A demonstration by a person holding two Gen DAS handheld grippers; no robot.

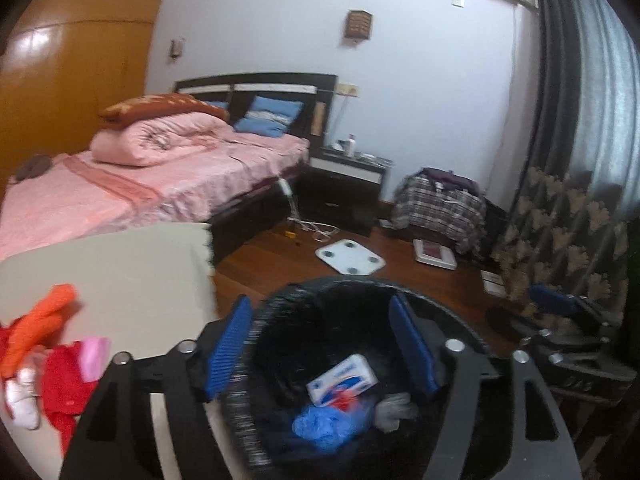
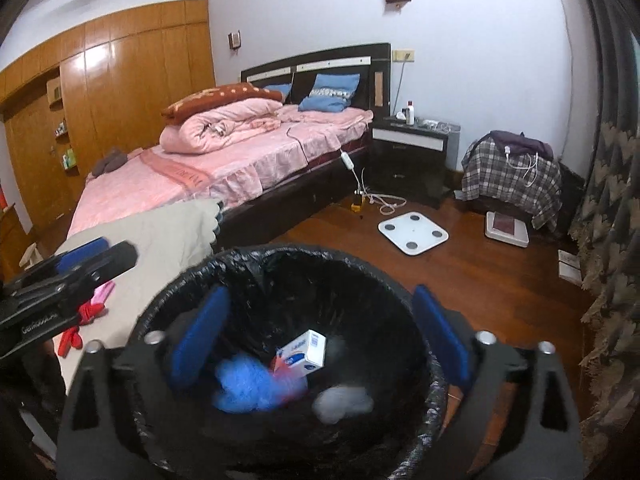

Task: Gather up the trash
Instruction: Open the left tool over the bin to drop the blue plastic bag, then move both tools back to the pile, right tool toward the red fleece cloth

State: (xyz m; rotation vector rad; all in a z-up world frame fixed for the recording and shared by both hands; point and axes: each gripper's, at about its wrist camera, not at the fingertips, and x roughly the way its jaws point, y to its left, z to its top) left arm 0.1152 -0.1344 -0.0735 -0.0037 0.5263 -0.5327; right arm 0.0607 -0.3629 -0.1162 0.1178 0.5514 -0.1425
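Note:
A black-lined trash bin (image 1: 280, 300) (image 2: 248, 256) stands below both grippers. Inside lie a white and blue box (image 1: 342, 380) (image 2: 306, 350), a crumpled blue bag (image 1: 324, 424) (image 2: 248, 388) and a grey wad (image 1: 394, 410) (image 2: 342, 402). My left gripper (image 1: 320, 344) is open and empty over the bin's left side. My right gripper (image 2: 320, 332) is open and empty over the bin. The left gripper shows in the right wrist view (image 2: 80, 264), and the right gripper shows at the right of the left wrist view (image 1: 560, 312).
A beige-covered table (image 1: 120, 272) (image 2: 160, 240) left of the bin holds red, orange and pink items (image 1: 52, 352) (image 2: 88, 308). A pink bed (image 2: 200, 168), a nightstand (image 2: 412, 152), a white scale (image 2: 414, 232), a plaid-covered pile (image 2: 516, 176) and a patterned curtain (image 2: 612, 240) surround the wood floor.

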